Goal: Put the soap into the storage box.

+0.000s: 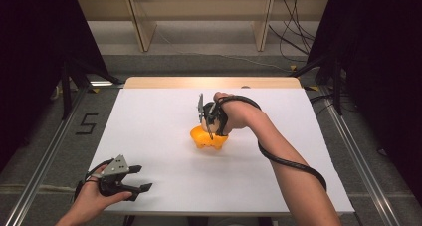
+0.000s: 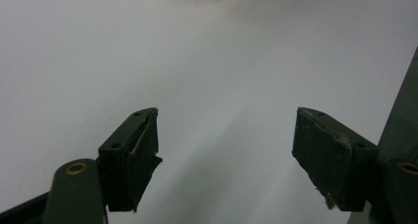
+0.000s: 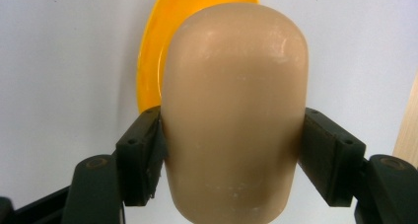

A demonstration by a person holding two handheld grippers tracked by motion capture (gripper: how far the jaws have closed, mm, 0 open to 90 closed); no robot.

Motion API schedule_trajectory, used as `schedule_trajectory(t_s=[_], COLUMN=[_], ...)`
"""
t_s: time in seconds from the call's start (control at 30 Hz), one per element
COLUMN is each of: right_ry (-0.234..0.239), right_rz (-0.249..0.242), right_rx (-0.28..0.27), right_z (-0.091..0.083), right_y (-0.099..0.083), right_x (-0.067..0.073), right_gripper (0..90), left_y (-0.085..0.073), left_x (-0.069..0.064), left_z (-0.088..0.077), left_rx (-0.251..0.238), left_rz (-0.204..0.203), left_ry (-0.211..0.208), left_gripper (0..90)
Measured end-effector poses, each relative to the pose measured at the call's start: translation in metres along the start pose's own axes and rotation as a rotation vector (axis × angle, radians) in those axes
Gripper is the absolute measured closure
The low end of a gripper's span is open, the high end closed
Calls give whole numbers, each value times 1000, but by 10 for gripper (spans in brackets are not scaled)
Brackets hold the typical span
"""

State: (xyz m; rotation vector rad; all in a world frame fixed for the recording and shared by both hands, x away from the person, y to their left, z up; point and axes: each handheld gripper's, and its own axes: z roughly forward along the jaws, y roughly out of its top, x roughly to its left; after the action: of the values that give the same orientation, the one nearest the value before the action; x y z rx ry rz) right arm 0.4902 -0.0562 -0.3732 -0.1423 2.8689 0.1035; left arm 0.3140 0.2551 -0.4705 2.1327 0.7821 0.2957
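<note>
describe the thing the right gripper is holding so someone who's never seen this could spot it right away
Start at the white table and look near its middle, where the person's right gripper reaches in. Between its black jaws sits a smooth tan object with a rounded top, held just above an orange dish. It is the one matte beige, loaf-shaped thing, unlike the glossy orange dish beneath it.

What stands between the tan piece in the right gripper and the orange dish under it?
Nothing visible. The right gripper is clamped on the tan rounded piece, held directly above the orange dish. No other object lies on the white table near them.
</note>
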Motion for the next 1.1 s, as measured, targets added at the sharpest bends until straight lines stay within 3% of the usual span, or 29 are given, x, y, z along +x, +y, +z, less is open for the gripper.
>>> schedule_trajectory(t_s=[0.17, 0.2, 0.27, 0.3, 0.6, 0.73, 0.8, 1.1], right_ry=[8, 16, 13, 7, 11, 11, 14, 25], right_rz=[5, -8, -10, -45, -50, -48, -63, -48], right_rx=[1, -24, -3, -3, -2, -1, -14, -4], right_z=[1, 4, 4, 4, 7, 8, 10, 15], right_y=[2, 2, 4, 5, 8, 10, 11, 14], right_x=[1, 0, -1, -2, -3, -2, -4, -3], right_gripper=[332, 332, 332, 332, 332, 332, 332, 331], left_y=[0, 0, 0, 0, 0, 0, 0, 0], left_x=[0, 0, 0, 0, 0, 1, 0, 0], left_z=[0, 0, 0, 0, -1, -2, -1, -1], left_rx=[-3, -3, -2, -2, -4, 12, 2, -4], left_rz=[-3, 0, 1, 1, -5, 14, 0, -6], left_ry=[-6, -7, -7, -7, -11, -11, -7, -11], left_gripper=[254, 254, 254, 254, 254, 254, 254, 254])
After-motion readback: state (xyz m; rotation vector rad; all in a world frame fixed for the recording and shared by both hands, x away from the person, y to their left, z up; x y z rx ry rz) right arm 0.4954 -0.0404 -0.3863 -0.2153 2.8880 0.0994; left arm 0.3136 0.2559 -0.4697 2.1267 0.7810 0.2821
